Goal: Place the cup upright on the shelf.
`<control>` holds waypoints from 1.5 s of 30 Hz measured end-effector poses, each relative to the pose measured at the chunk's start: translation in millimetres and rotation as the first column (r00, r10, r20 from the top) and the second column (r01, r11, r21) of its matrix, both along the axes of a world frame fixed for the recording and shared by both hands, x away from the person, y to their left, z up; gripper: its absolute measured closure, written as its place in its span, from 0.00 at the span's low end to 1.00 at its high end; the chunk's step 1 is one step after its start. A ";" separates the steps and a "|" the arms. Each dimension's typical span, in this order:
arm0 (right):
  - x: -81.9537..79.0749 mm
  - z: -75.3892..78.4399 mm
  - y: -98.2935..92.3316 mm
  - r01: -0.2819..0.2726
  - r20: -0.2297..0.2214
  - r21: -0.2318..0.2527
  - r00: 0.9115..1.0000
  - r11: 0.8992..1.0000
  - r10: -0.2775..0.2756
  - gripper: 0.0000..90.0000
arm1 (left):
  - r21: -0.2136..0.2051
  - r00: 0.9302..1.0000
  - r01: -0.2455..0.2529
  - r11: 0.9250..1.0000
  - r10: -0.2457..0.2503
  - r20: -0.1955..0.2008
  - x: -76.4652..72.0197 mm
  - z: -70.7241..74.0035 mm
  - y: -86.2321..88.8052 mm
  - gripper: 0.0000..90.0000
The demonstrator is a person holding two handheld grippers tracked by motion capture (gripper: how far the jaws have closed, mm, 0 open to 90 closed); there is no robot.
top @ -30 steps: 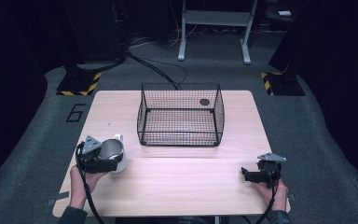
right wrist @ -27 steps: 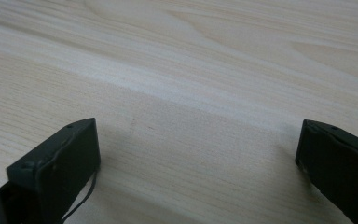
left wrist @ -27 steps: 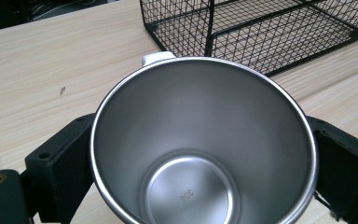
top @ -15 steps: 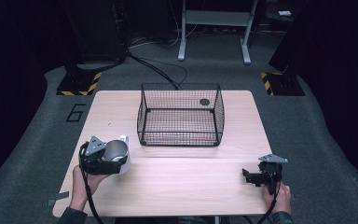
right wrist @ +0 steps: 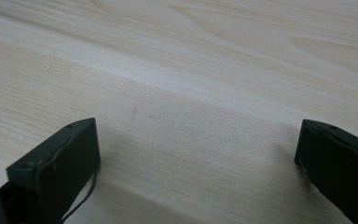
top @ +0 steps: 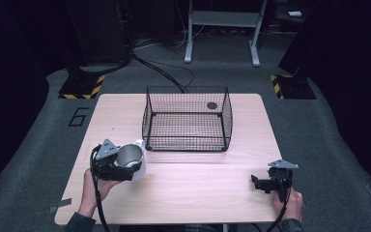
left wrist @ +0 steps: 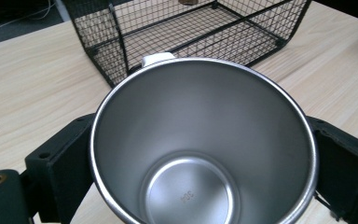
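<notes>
A steel mug (top: 131, 158) with a white outside is clamped in my left gripper (top: 125, 166) at the table's left front, tilted toward the wire basket (top: 188, 118). In the left gripper view the mug (left wrist: 200, 144) is empty inside, its white handle points at the basket (left wrist: 186, 32), and a black jaw presses each side of it. My right gripper (top: 260, 183) rests low over the table's right front, held by a hand. In the right gripper view its fingers (right wrist: 56, 163) stand wide apart over bare wood, nothing between them.
The black wire basket stands at the middle back of the wooden table (top: 198, 193), with a small dark round object (top: 212, 105) at its far right corner. Dark floor, cables and equipment stands surround the table.
My left gripper has carried the mug right and forward, closer to the basket's front left corner, and tipped it more. The right gripper has barely moved.
</notes>
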State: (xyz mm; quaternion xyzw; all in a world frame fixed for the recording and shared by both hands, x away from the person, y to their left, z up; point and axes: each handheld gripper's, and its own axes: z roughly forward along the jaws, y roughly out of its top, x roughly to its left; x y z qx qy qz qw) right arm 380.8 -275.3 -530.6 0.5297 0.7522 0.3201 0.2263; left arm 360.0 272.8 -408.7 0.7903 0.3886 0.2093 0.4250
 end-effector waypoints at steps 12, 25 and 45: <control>-0.2 0.2 -0.2 -0.004 -0.004 0.000 1.000 1.000 0.004 0.00 | -0.010 0.997 0.079 0.997 -0.079 0.004 6.3 15.2 -21.3 0.07; 0.2 0.0 -0.1 -0.003 0.000 0.000 1.000 1.000 0.003 0.00 | -0.023 0.993 0.116 0.993 -0.116 0.007 18.9 21.8 -46.8 0.07; 0.4 0.0 -0.1 -0.005 0.000 0.000 1.000 1.000 0.005 0.00 | -0.089 0.986 0.166 0.982 -0.166 0.004 34.5 34.5 -63.9 0.07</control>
